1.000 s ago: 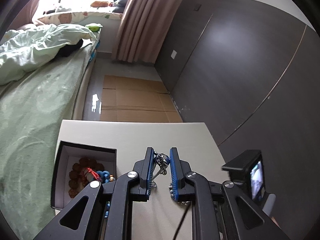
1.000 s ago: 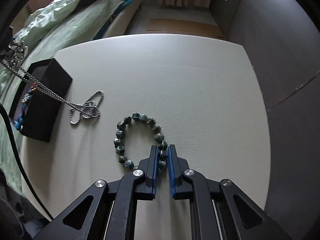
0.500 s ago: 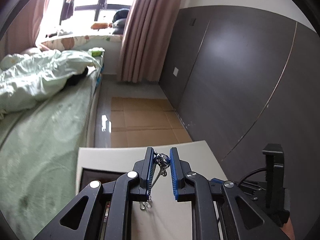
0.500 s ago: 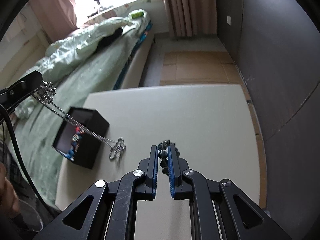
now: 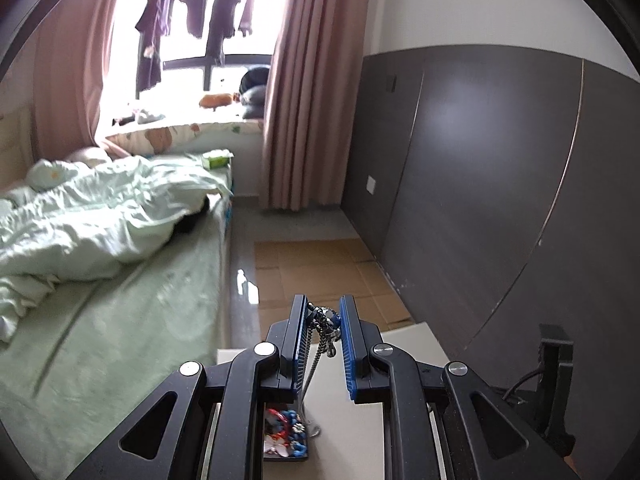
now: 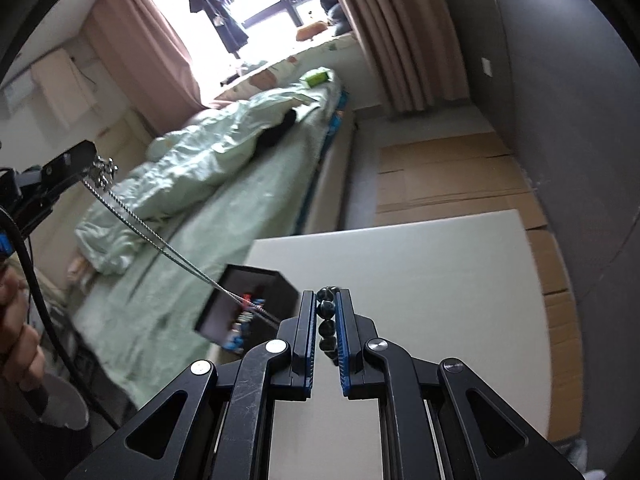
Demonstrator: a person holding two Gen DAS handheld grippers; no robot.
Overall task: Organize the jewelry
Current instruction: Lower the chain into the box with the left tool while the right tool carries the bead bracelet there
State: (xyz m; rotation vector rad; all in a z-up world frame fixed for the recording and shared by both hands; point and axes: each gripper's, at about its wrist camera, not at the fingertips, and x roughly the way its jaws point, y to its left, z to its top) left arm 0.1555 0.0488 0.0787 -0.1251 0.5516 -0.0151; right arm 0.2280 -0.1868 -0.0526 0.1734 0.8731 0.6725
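Observation:
My left gripper (image 5: 323,312) is shut on a silver chain necklace (image 5: 320,330) and holds it high; the chain hangs down toward the black jewelry box (image 5: 286,438), which holds colourful beads. In the right wrist view the left gripper (image 6: 86,160) shows at the far left, and the chain (image 6: 160,242) runs taut down into the box (image 6: 248,308). My right gripper (image 6: 325,300) is shut on a dark blue-green bead bracelet (image 6: 326,320), lifted above the white table (image 6: 420,280).
The box stands at the table's left edge, beside a bed with green bedding (image 6: 200,184). Flattened cardboard (image 6: 448,176) lies on the floor beyond the table. A dark panelled wall (image 5: 500,180) is to the right. A person's hand (image 6: 16,320) shows at far left.
Both grippers have risen and tilted upward. The bracelet has been lifted off the table. The necklace has left the table and now hangs down into the box.

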